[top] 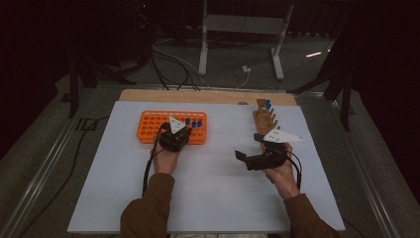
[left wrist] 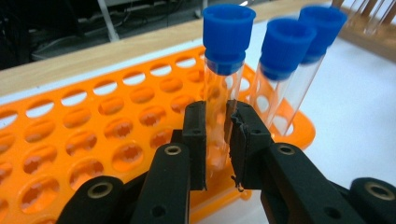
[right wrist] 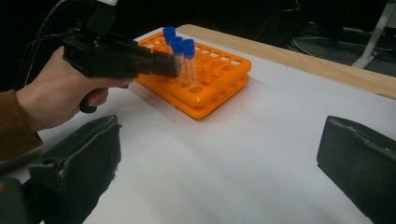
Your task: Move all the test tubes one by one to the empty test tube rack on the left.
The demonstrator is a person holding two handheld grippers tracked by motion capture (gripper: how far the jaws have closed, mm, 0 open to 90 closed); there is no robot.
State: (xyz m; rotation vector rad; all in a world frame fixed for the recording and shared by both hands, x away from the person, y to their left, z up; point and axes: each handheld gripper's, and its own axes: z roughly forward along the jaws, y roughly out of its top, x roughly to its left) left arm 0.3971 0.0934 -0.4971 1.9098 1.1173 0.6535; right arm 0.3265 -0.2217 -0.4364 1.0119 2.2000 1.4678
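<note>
Left gripper (left wrist: 217,140), a matte black plastic tool held in the person's left hand (top: 165,159), had its two flat pads clamped on the clear wall of a test tube (left wrist: 219,100) with a ribbed blue screw cap. That tube stood upright in a hole near the right-hand end of the orange rack (top: 151,126), a glossy plastic tray pierced by rows of round holes, some with toothed inner rims. In the left gripper view, two more blue-capped tubes (left wrist: 285,70) rose just beside it at about two o'clock, slightly blurred, detail too small to make out from above. From the high view the rack sat at roughly eleven o'clock on the smooth white sheet (top: 213,183) covering the table, and a wooden rack (top: 261,124) with a blue-capped tube stood at about one o'clock, just beyond the right gripper (top: 247,157). The right gripper view showed that gripper's jaws standing wide apart with nothing between them, their dark pads rough and worn at the edges. It also gave a side view of the orange rack's two stacked tiers and the three tubes standing close together.
</note>
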